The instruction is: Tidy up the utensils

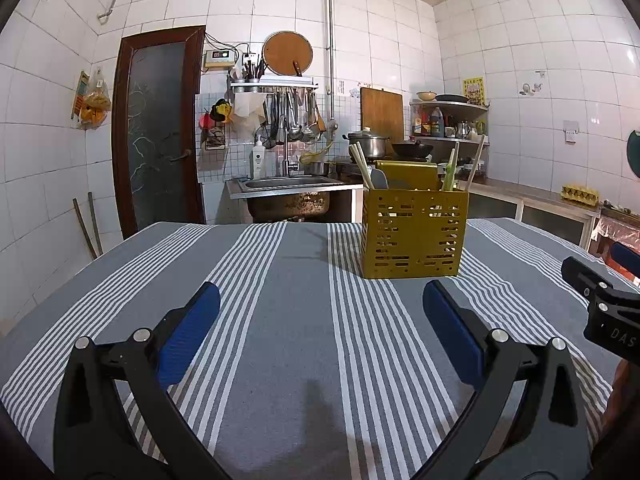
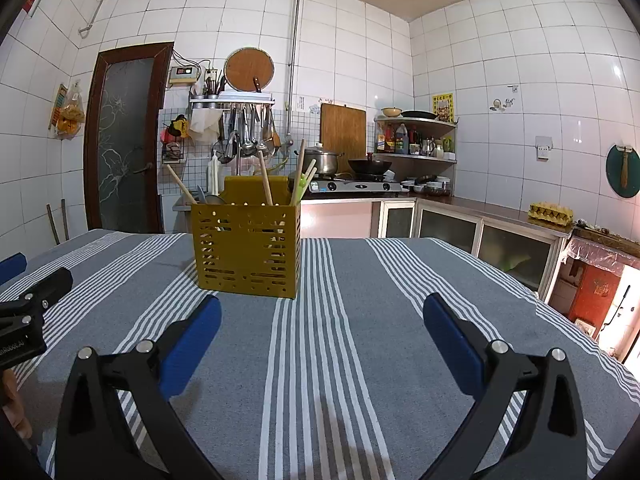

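A mustard-yellow slotted utensil caddy (image 1: 414,234) (image 2: 247,248) stands upright on the striped tablecloth. Wooden chopsticks (image 1: 359,164) (image 2: 265,178), a green utensil (image 1: 449,174) (image 2: 301,186) and grey spoon ends (image 1: 379,179) stick out of its top. My left gripper (image 1: 321,296) is open, low over the cloth, short of the caddy and a little left of it, with nothing between its blue pads. My right gripper (image 2: 322,308) is also open and empty, with the caddy ahead to its left. Each gripper shows at the edge of the other's view.
The table with the grey and white striped cloth (image 1: 296,320) (image 2: 360,320) fills the foreground. Behind it are a sink (image 1: 288,184), a rack of hanging ladles (image 1: 292,120), a stove with pots (image 2: 352,180), a dark door (image 1: 160,132) and a counter on the right (image 2: 500,216).
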`<state>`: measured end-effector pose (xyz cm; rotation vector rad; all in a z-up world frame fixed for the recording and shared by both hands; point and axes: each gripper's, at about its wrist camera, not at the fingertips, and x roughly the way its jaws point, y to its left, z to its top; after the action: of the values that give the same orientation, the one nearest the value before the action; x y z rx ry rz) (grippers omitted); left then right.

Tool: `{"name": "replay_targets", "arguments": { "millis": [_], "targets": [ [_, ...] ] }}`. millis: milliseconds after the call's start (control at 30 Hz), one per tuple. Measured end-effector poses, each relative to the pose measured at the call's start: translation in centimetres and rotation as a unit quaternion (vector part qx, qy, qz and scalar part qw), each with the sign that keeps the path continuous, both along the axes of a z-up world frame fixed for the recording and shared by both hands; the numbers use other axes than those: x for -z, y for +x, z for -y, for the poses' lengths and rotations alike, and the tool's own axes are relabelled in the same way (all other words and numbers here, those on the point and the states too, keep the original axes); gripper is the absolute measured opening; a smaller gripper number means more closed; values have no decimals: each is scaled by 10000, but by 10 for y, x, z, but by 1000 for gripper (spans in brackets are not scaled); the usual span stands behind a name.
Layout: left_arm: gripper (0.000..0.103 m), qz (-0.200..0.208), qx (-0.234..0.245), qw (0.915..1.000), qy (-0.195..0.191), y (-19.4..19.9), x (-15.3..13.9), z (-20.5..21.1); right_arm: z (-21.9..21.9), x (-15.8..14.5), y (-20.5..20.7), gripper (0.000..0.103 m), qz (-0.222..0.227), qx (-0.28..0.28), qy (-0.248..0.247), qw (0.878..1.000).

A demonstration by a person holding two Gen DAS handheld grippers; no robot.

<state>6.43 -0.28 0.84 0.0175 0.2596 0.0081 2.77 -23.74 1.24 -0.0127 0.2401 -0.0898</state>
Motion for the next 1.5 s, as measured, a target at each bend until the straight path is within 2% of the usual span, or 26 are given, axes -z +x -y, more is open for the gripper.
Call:
{"name": "replay_targets", "arguments": {
  "millis": [1500],
  "targets": [
    [98, 81, 0, 10000, 49, -5, -4, 1, 0, 1, 0, 99, 17, -1, -3, 10000]
  ]
}}
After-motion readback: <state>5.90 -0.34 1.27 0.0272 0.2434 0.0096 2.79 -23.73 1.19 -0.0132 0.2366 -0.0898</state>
